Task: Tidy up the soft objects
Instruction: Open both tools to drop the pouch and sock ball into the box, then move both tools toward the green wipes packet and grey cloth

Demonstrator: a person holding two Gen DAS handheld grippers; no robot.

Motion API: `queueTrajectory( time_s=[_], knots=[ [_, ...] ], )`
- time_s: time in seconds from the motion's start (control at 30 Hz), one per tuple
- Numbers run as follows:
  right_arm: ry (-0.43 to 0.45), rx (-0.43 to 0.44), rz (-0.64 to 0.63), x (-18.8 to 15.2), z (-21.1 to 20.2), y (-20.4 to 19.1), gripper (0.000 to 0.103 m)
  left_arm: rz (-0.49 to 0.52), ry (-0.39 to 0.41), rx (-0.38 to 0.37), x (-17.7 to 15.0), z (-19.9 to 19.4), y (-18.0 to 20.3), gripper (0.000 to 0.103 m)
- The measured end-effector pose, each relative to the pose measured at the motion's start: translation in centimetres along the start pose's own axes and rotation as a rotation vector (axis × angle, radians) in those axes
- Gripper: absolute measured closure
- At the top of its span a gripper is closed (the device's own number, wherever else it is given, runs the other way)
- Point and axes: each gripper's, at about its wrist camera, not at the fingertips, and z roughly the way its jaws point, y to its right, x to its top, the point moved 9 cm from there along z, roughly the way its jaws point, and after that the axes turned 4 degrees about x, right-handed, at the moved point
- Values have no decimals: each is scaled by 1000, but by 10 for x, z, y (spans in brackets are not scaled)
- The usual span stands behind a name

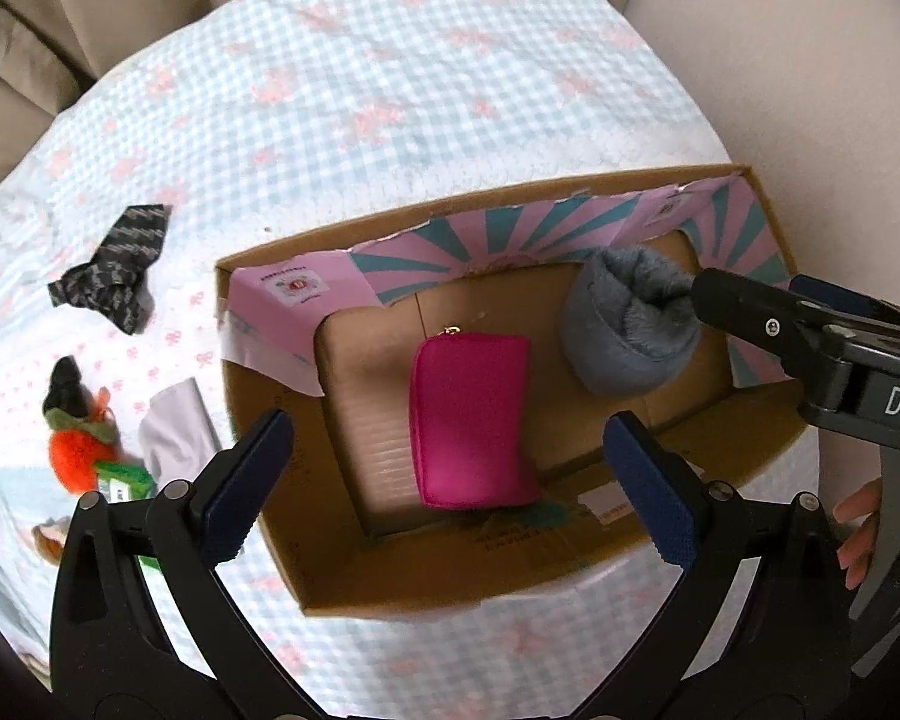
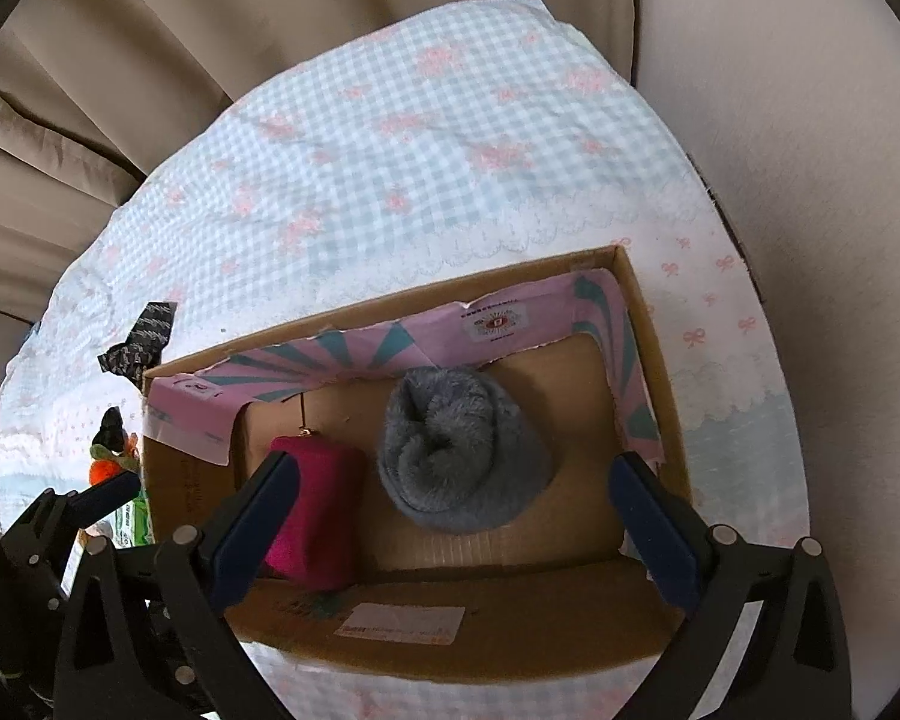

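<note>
An open cardboard box (image 1: 450,564) (image 2: 450,630) lies on a bed with a blue checked cover. Inside it a pink zip pouch (image 1: 471,420) (image 2: 315,504) lies flat on the left, and a grey fuzzy rolled item (image 1: 627,330) (image 2: 462,456) lies on the right. My left gripper (image 1: 447,423) hangs open above the pouch without touching it. My right gripper (image 2: 453,462) hangs open above the grey item, nothing pressed between its pads. In the left wrist view one of the right gripper's fingers (image 1: 744,306) reaches to the grey item's edge.
Left of the box on the cover lie a dark patterned cloth (image 1: 111,270) (image 2: 141,342), an orange plush toy (image 1: 78,450) (image 2: 105,468), a pale grey cloth (image 1: 177,432) and a green packet (image 1: 123,480). A person's fingers (image 1: 858,528) show at the right. Beige cushions rise behind the bed.
</note>
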Motion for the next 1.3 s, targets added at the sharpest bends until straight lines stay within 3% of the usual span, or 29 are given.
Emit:
queueTrajectory(
  time_s=[0.3,0.63,1.03,1.3],
  knots=[
    [72,4,-50,-3,-51,-23,1,-27,66,-8,-13,-57,-4,0],
    [242,33,-105,-24,-152,-60,1,-72,217,15,-42,-166,-18,0],
    [410,23,-276,-92,-260,-108,0,-183,423,66,-121,-298,-53,0],
    [490,68,-356,-130,-289,-145,0,-241,494,130,-172,-341,-85,0]
  ],
)
